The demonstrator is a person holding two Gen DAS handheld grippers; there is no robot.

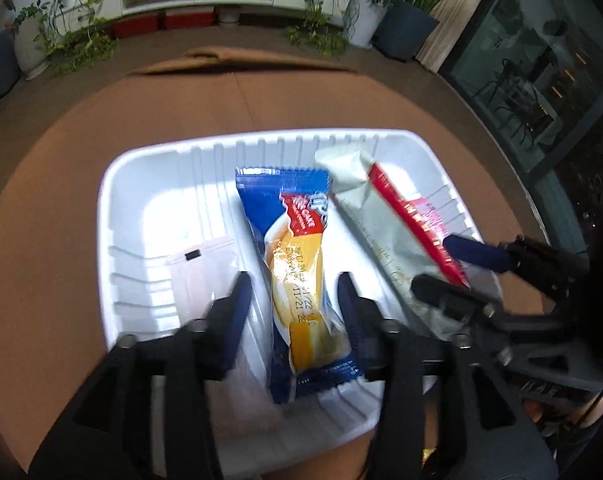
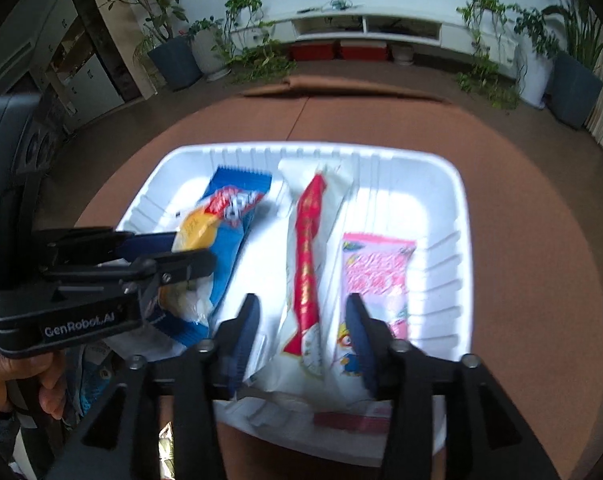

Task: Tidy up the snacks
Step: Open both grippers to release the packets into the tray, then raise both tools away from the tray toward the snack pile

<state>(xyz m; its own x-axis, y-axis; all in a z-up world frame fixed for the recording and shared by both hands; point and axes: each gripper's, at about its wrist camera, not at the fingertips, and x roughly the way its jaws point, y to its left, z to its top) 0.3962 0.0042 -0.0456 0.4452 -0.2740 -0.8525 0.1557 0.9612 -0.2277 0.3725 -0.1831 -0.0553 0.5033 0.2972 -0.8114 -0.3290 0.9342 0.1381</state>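
Note:
A white ribbed tray (image 1: 113,184) (image 2: 465,240) sits on brown cardboard. In it lie a blue-and-yellow snack packet (image 1: 297,240) (image 2: 229,220), a white packet with a red stripe (image 1: 381,220) (image 2: 309,240), a pink packet (image 2: 377,272) and a clear packet (image 1: 205,264). My left gripper (image 1: 295,280) (image 2: 193,250) straddles the blue-and-yellow packet, and a gap shows beside its pads, so it is open. My right gripper (image 2: 303,300) (image 1: 433,262) stands open around the near end of the white-and-red packet. Its right finger overlaps the pink packet's edge.
The brown cardboard surface (image 1: 53,200) surrounds the tray on all sides. A hand (image 2: 17,376) holds the left gripper's body. More packets (image 2: 93,372) lie outside the tray at its near left corner. Potted plants and a white shelf stand far behind.

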